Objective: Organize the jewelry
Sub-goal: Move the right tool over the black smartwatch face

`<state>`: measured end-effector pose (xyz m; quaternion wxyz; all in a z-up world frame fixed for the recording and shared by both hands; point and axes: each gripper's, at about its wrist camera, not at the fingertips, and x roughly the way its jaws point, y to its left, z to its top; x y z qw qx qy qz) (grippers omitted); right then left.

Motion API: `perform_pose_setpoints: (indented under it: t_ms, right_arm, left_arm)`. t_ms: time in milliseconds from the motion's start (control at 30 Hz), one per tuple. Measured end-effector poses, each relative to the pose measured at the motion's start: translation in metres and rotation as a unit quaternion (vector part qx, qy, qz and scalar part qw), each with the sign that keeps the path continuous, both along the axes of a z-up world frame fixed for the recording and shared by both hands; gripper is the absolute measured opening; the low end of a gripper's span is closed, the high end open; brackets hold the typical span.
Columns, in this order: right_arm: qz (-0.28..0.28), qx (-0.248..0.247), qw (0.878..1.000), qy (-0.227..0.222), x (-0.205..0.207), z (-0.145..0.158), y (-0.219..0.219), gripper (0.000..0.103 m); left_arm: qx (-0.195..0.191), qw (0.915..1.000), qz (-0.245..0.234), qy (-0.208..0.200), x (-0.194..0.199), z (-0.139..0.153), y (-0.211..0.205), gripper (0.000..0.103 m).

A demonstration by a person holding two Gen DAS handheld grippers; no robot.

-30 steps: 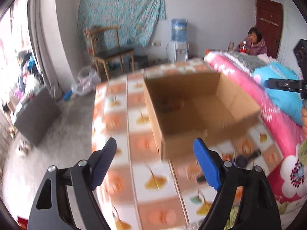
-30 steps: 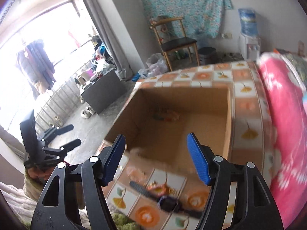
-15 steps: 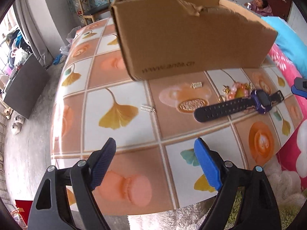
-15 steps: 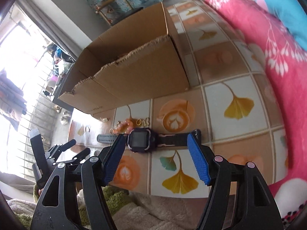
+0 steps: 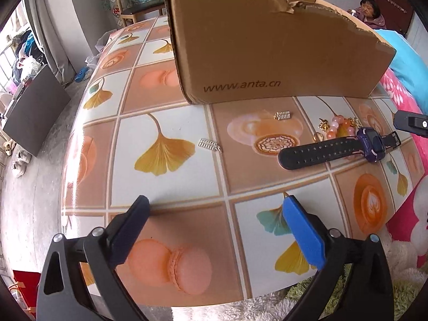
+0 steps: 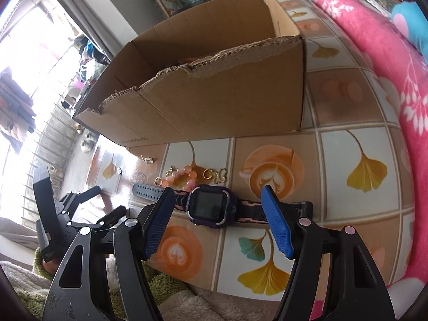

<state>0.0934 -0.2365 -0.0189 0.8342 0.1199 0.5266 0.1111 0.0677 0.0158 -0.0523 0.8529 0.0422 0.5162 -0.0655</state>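
Bright daylight is coming in through the window (image 6: 24,61), washing it out white. Both pictures are looking sharp, but their edges are bending round and turning dark.

Cardboard box (image 5: 267,53): matt brown corrugated paper, top edge torn rough. Tablecloth (image 5: 165,123): glossy, smooth, w/ printed tiles. Watch (image 6: 211,206): matt rubbery strap, glossy plastic case & screen. Bead bracelet (image 6: 182,176): glossy pink beads. Rings (image 6: 214,174): shiny gold-tone metal. Gripper pads (image 6: 275,222): ribbed blue; frames matt black plastic. Blanket (image 6: 374,53): soft pink cloth.
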Motion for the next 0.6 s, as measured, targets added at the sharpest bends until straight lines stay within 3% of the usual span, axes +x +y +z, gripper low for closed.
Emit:
perform_pose_setpoints:
  t_ms: [600]
  right_arm:
    - [0.039, -0.064, 0.997, -0.013, -0.005, -0.008, 0.019, 0.064]
  left_arm:
    - [0.002, 0.9999, -0.004, 0.009, 0.004, 0.000, 0.003, 0.099]
